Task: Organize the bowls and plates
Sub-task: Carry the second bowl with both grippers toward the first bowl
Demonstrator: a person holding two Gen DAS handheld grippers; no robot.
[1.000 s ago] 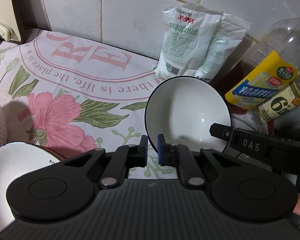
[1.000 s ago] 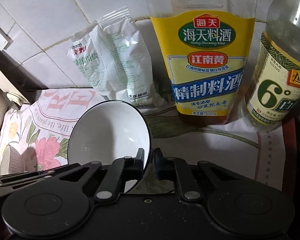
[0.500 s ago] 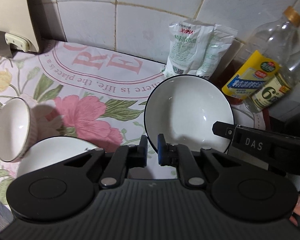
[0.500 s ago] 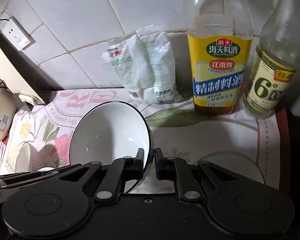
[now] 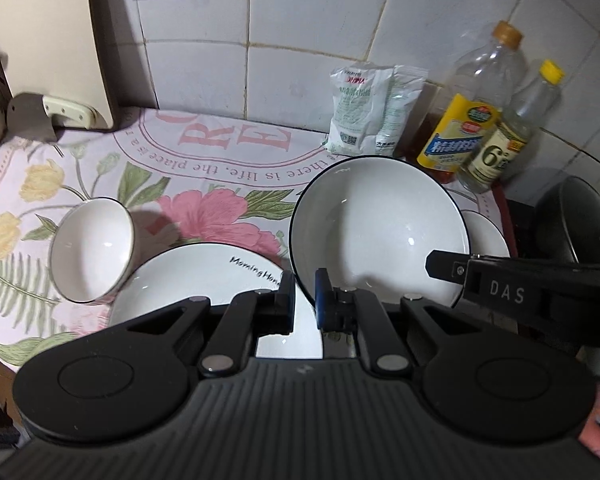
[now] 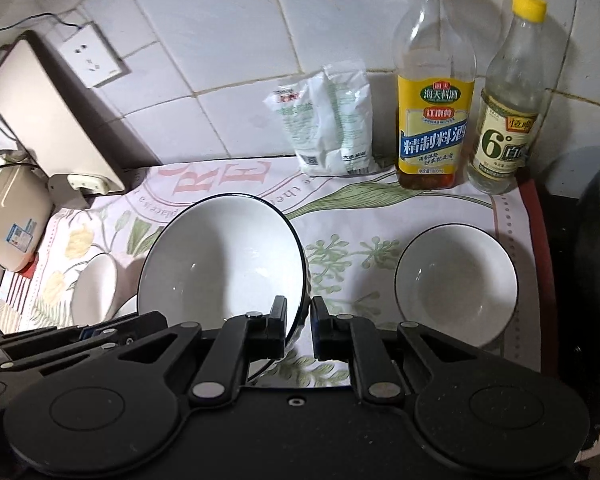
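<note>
A large white bowl with a black rim (image 5: 380,232) (image 6: 224,260) hangs tilted above the flowered cloth, gripped from both sides. My left gripper (image 5: 304,300) is shut on its near left rim. My right gripper (image 6: 300,320) is shut on its right rim, and its black arm (image 5: 500,288) reaches in from the right in the left wrist view. Below lie a white plate with lettering (image 5: 204,280), a small white bowl tipped on its side (image 5: 92,252) (image 6: 96,288), and a second black-rimmed bowl (image 6: 456,284) standing upright on the cloth at the right.
Against the tiled wall stand two bottles (image 6: 432,120) (image 6: 504,120) and a white bag (image 6: 332,120). A cutting board (image 5: 48,40) and a cleaver (image 5: 32,120) lean at the back left. A dark pot (image 5: 572,216) sits beyond the cloth's right edge.
Both grippers have risen and drawn back from the wall with the large bowl between them. The plate, the small bowl and the second bowl have come into view below.
</note>
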